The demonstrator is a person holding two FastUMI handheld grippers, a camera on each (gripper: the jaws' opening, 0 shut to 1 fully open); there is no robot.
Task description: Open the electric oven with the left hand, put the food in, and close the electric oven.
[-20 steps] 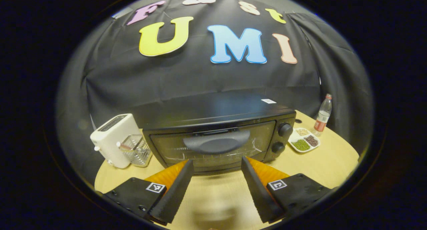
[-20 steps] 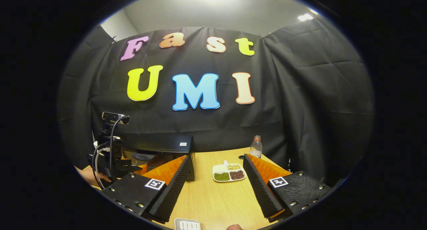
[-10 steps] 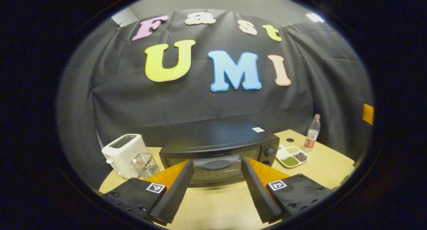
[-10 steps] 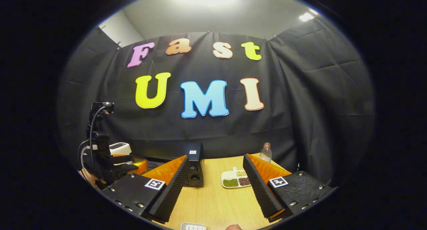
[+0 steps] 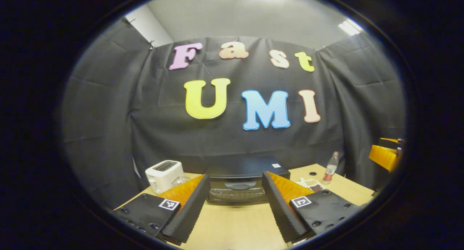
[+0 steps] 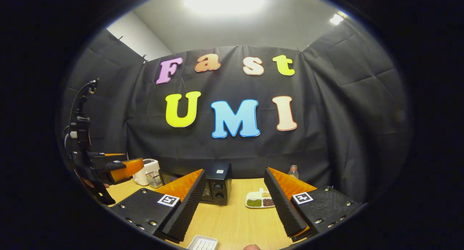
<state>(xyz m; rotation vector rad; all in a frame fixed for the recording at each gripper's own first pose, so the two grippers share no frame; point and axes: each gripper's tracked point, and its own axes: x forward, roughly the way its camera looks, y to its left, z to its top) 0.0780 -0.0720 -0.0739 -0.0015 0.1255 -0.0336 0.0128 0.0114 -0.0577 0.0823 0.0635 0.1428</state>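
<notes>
We hold the left gripper (image 5: 235,206) wide open and empty before the closed oven (image 5: 237,186). Our right gripper (image 6: 235,206), likewise open and empty, hangs over the table (image 6: 232,221).

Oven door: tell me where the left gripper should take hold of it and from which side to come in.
Grip the curved handle across the top of the closed door of the oven. Come straight in from the front: the door faces the left gripper, whose fingers stand open with the handle lined up between them. The handle bulges out from the glass, so one finger probably goes over it and one under.
</notes>
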